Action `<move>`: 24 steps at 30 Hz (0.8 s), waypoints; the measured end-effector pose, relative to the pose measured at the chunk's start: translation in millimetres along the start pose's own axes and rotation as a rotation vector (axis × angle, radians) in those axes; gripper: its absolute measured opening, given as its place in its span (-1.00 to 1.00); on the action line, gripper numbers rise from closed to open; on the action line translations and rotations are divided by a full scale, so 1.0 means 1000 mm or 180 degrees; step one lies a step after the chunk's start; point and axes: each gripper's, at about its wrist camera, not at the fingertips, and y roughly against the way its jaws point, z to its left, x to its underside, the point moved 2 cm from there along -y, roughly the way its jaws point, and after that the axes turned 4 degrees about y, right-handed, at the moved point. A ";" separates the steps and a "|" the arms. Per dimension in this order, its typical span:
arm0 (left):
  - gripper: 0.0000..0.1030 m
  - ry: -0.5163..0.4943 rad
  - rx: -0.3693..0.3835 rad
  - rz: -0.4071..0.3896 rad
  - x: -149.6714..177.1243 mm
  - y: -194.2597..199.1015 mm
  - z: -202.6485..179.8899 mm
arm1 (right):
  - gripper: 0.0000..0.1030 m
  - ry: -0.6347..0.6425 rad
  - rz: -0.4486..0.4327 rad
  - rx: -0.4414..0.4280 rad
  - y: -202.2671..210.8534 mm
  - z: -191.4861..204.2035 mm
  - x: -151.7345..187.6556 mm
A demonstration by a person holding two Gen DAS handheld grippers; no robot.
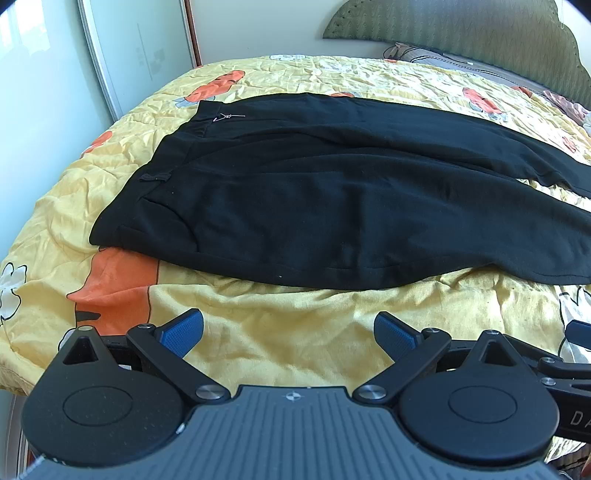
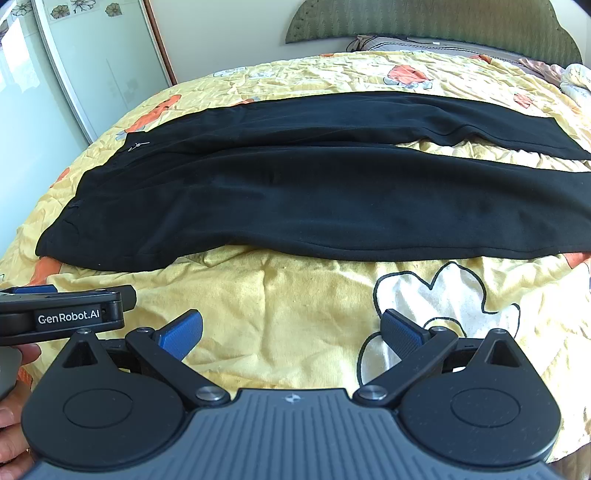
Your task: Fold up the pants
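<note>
Black pants [image 1: 325,192] lie flat across a yellow floral bedspread [image 1: 280,339], waistband to the left, the two legs running right. They also show in the right wrist view [image 2: 314,199], where the legs part toward the right. My left gripper [image 1: 288,332] is open and empty, above the bedspread just short of the pants' near edge. My right gripper [image 2: 291,334] is open and empty, also short of the near edge. The left gripper's body [image 2: 66,314] shows at the left of the right wrist view.
A green padded headboard [image 1: 461,26] and pillows [image 2: 406,42] stand at the far right. A sliding wardrobe door [image 2: 92,66] is at the left, beyond the bed's edge.
</note>
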 end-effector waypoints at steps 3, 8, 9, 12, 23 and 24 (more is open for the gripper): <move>0.94 -0.0005 -0.0003 -0.0015 0.000 0.000 0.000 | 1.00 0.0004 0.0000 0.0000 0.000 0.000 0.000; 0.94 -0.0038 -0.0022 -0.0043 0.000 0.001 -0.001 | 1.00 -0.0001 -0.0006 0.0010 -0.001 -0.001 0.000; 0.94 -0.0045 -0.0027 -0.0051 0.000 0.001 -0.001 | 1.00 -0.0003 -0.0012 0.0009 -0.001 -0.001 -0.001; 0.92 -0.0057 -0.0041 -0.0099 -0.002 0.001 0.000 | 1.00 0.0019 -0.0036 -0.0057 -0.002 -0.003 -0.004; 0.91 0.0334 -0.0103 -0.0688 -0.057 0.008 0.040 | 1.00 0.1510 -0.1095 -0.1336 -0.037 0.002 -0.148; 0.91 0.0361 -0.0096 -0.0685 -0.064 0.004 0.044 | 1.00 0.1673 -0.1022 -0.1373 -0.054 0.006 -0.166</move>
